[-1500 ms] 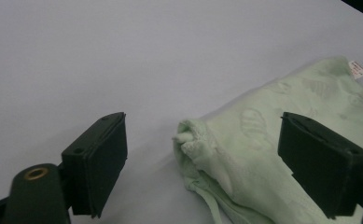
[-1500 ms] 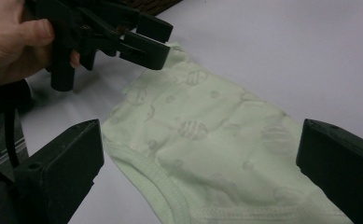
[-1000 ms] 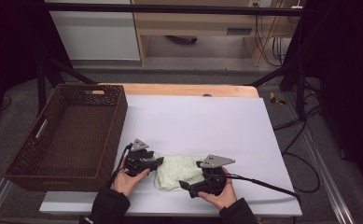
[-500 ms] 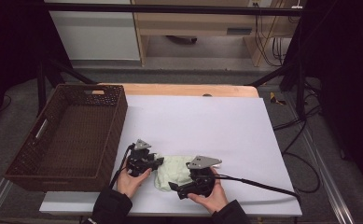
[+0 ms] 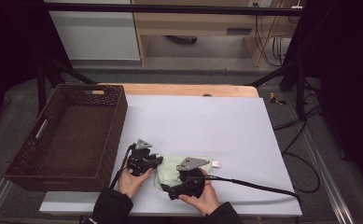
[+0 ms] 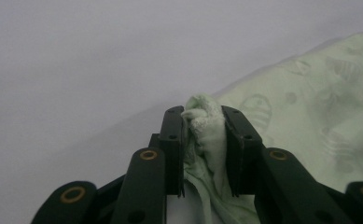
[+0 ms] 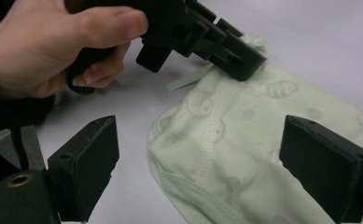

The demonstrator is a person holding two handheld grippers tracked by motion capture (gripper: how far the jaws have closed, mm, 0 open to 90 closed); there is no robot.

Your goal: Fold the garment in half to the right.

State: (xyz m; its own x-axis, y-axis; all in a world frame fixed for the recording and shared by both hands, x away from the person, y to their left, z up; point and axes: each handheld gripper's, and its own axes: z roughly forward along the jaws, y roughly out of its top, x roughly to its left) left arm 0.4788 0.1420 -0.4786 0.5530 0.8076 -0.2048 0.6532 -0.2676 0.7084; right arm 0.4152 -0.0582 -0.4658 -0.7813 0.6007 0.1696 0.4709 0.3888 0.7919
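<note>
A pale green patterned cloth (image 5: pixel 170 164) lies crumpled near the front edge of the white table (image 5: pixel 207 121). My left gripper (image 5: pixel 157 161) is at its left edge. In the left gripper view, the jaws of that gripper (image 6: pixel 202 114) have just been closing and now pinch a bunched fold of the cloth (image 6: pixel 310 102). My right gripper (image 5: pixel 167 190) sits at the cloth's near side, pointing left. Its wide-set jaws (image 7: pixel 198 128) have just been closing slightly and straddle a seamed corner of the cloth (image 7: pixel 235 140) without touching it. Beyond them the left gripper (image 7: pixel 244 60) grips the cloth's far edge.
A dark brown wicker basket (image 5: pixel 118 116) stands on the table's left side with nothing in it. A black cable (image 5: pixel 254 184) trails right from the right gripper. A small white tag (image 5: pixel 215 164) sticks out at the cloth's right end. Bare white table stretches behind the cloth.
The right gripper has slid left along the cloth's near side toward the left gripper. The left hand has stayed put at the cloth's left edge.
</note>
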